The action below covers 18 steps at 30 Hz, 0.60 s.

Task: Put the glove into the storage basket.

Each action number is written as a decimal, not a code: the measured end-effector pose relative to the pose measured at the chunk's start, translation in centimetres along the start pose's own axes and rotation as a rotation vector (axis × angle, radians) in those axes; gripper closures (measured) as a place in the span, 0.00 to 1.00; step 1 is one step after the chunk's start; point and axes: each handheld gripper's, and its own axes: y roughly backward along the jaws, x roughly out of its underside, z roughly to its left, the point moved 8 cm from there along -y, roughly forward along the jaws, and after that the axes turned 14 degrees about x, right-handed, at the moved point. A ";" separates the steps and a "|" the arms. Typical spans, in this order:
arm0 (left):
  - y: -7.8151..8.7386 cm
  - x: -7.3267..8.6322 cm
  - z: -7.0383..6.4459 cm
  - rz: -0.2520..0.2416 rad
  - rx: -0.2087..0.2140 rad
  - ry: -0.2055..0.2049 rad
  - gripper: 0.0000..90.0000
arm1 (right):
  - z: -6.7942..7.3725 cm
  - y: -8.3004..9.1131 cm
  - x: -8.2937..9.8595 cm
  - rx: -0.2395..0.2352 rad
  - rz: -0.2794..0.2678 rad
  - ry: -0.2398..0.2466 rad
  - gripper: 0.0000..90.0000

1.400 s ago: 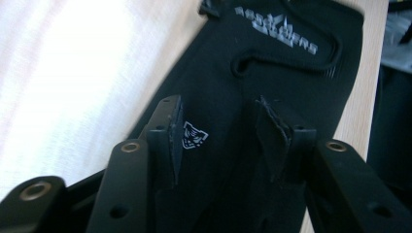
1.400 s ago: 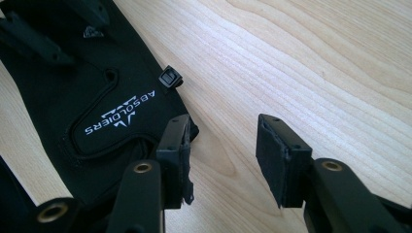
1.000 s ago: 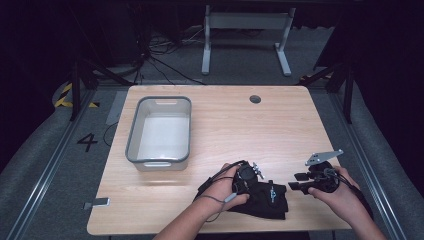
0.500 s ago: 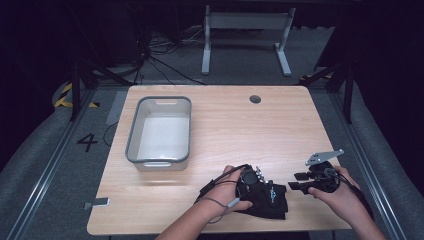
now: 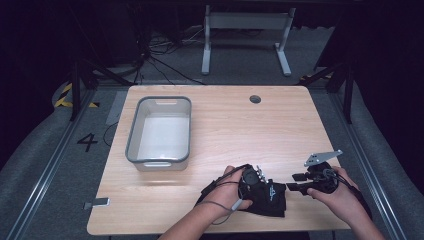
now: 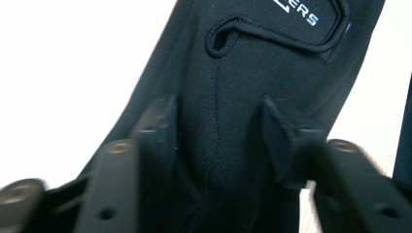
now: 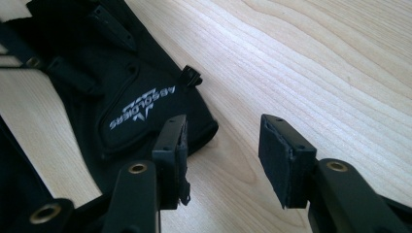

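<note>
A black fabric glove (image 5: pixel 272 199) with white lettering lies near the table's front edge. My left gripper (image 5: pixel 259 187) rests over its left part. In the left gripper view the left gripper (image 6: pixel 218 126) is open, its jaws standing either side of a stitched seam on the glove (image 6: pixel 252 63). My right gripper (image 5: pixel 296 182) is just right of the glove, jaws pointing left toward it. In the right gripper view the right gripper (image 7: pixel 223 155) is open over bare wood, its left jaw at the edge of the glove (image 7: pixel 141 102) near the logo patch.
A grey-rimmed white bin (image 5: pixel 133 145) stands on the left half of the wooden table (image 5: pixel 240 135). A cable hole (image 5: pixel 255 99) sits near the far edge. A small metal clip (image 5: pixel 97 203) lies at the front-left corner.
My left gripper has slid a little to the right, further onto the glove. The right gripper has stayed about where it was.
</note>
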 end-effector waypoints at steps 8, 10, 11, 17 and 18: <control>0.7 -0.1 0.7 -0.054 0.061 0.055 0.80 | -0.3 0.0 0.0 -0.001 -0.004 -0.003 0.62; 1.0 -0.1 0.6 -0.052 0.057 0.065 0.81 | -0.3 0.0 0.0 -0.001 -0.005 -0.003 0.62; 1.1 -0.1 0.6 -0.052 0.052 0.067 0.81 | -0.4 0.0 0.1 -0.001 -0.007 -0.003 0.62; 2.3 -0.2 0.2 -0.052 0.051 0.081 0.83 | -0.5 0.2 0.0 0.001 -0.016 -0.012 0.62; 2.6 -0.2 0.0 -0.052 0.053 0.084 0.83 | -0.6 0.2 0.0 0.000 -0.016 -0.011 0.62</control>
